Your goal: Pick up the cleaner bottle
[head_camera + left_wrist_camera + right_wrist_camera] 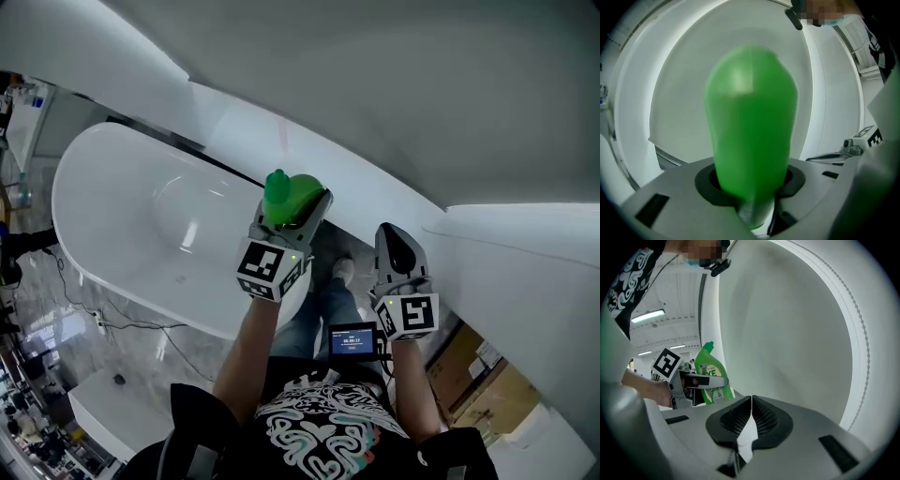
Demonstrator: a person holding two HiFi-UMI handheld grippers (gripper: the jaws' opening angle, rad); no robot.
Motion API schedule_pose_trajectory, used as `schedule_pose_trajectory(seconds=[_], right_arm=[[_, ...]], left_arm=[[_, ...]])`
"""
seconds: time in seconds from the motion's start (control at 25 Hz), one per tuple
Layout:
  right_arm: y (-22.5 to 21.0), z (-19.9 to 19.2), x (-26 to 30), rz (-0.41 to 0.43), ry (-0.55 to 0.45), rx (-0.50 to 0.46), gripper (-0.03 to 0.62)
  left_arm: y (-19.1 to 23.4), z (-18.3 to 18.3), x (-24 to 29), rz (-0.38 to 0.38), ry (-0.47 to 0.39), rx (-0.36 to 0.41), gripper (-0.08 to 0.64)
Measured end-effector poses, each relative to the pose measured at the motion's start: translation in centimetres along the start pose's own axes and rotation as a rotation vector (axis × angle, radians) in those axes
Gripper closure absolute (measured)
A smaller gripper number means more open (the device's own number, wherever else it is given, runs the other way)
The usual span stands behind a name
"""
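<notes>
Your L gripper (289, 221) clamps the green cleaner bottle (750, 122) btwn both jaws. R gripper (751, 420) is beside it, jaws pressed together.

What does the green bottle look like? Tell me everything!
The cleaner bottle is bright green and shiny like plastic, with a bent neck and a pale label with green letters. It hangs roughly upright in the air near the white bathtub, clamped round its middle by the left gripper. Nothing else touches it.
</notes>
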State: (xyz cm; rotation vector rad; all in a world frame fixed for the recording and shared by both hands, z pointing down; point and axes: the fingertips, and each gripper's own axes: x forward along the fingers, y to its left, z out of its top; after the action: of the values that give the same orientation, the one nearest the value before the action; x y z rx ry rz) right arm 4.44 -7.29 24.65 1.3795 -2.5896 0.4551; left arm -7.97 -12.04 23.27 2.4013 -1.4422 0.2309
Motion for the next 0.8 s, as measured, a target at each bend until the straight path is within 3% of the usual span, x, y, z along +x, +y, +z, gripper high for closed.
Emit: schedule_pose_trajectory(seconds=[0.48, 0.8], right_arm=[[0.2, 6.0, -1.4, -0.024, -0.076, -0.064, 0.565], [0.7, 9.1, -3.6, -0.058, -0.115, -0.058, 0.565]], left_arm=[[-1.0, 5.1, -3.8, 0.0, -0.008, 0.019, 0.376], [-2.0, 8.6, -5.8, -0.016, -0.024, 0.017, 0.376]])
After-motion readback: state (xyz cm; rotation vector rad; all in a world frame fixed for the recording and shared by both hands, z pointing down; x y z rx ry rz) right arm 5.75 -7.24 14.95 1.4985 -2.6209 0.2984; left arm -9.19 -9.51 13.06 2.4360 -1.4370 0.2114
